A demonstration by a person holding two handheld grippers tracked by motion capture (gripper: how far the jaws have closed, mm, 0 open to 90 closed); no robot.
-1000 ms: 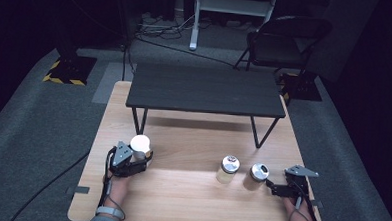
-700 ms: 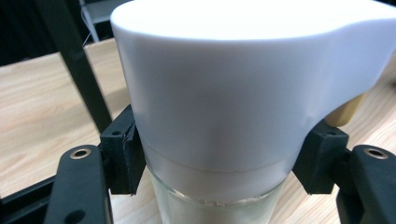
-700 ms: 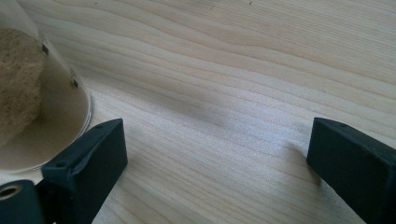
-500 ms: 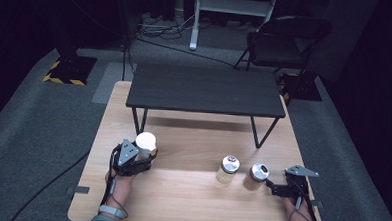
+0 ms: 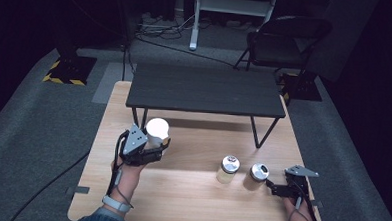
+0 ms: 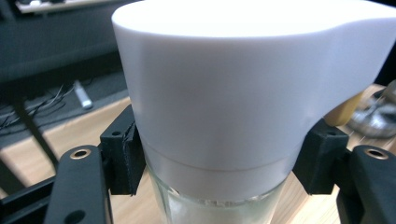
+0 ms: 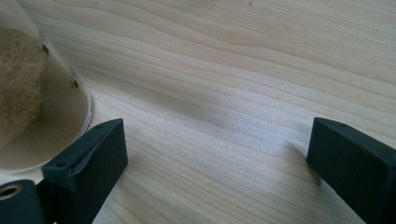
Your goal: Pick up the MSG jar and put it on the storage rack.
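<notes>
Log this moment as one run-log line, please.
left gripper: jaws shut on white-capped glass bottle, lifted | right gripper: jaws open, low on table beside a jar | second jar: untouched

No readable text, labels, brands or numbers on anything in view.
</notes>
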